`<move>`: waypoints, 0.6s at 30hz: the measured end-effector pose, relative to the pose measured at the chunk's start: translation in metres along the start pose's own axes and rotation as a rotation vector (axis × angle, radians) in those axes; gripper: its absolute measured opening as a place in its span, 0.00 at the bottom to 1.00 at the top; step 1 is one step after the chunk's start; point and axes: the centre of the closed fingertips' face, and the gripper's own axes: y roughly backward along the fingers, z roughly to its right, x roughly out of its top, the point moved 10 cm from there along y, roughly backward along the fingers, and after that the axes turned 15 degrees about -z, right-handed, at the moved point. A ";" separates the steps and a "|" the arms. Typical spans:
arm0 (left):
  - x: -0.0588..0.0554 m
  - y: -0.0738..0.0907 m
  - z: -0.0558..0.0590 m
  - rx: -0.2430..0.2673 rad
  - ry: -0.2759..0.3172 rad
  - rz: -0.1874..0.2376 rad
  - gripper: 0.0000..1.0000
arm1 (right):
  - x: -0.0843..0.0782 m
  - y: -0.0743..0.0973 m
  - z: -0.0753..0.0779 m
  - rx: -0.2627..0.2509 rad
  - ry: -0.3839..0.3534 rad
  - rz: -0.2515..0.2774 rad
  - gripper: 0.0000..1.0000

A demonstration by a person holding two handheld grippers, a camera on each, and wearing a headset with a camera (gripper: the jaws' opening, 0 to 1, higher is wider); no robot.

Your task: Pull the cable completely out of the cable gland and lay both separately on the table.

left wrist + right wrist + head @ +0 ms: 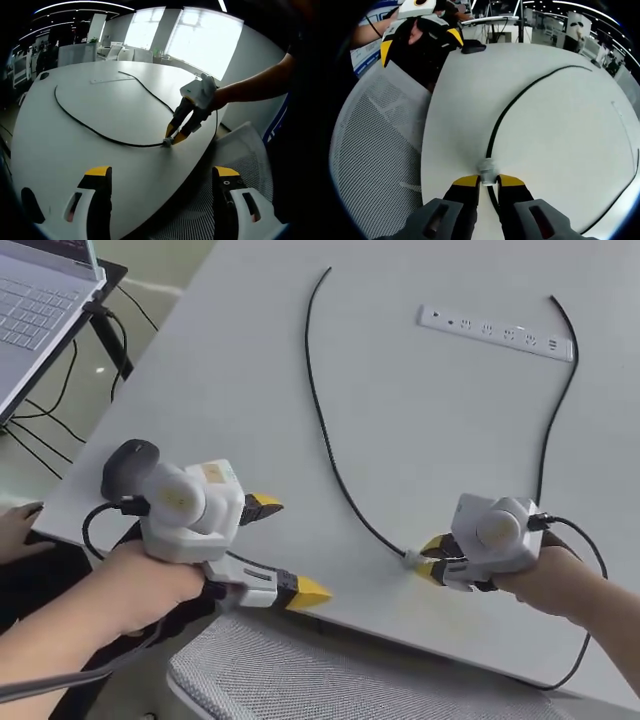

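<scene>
R gripper (490,181) is closed down narrow. Its yellow tips sit on both sides of the small whitish cable gland (487,171) and touch it, near the front edge of the table (230,360). The black cable (492,135) is still in the gland & runs away over the tabletop in a long curve; a short piece passes back btw the jaws. L gripper (161,172) is wide open, holds nothing, and hovers at the table edge, well apart from the gland. A power strip (495,332) lies at the far side.
</scene>
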 end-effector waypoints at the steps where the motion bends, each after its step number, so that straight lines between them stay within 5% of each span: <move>1: 0.000 0.000 0.000 0.000 0.000 0.000 0.82 | 0.000 0.000 0.000 0.000 -0.002 -0.001 0.09; 18: 0.008 -0.003 0.005 -0.021 -0.029 -0.004 0.81 | 0.004 0.015 -0.005 -0.009 -0.030 0.020 0.07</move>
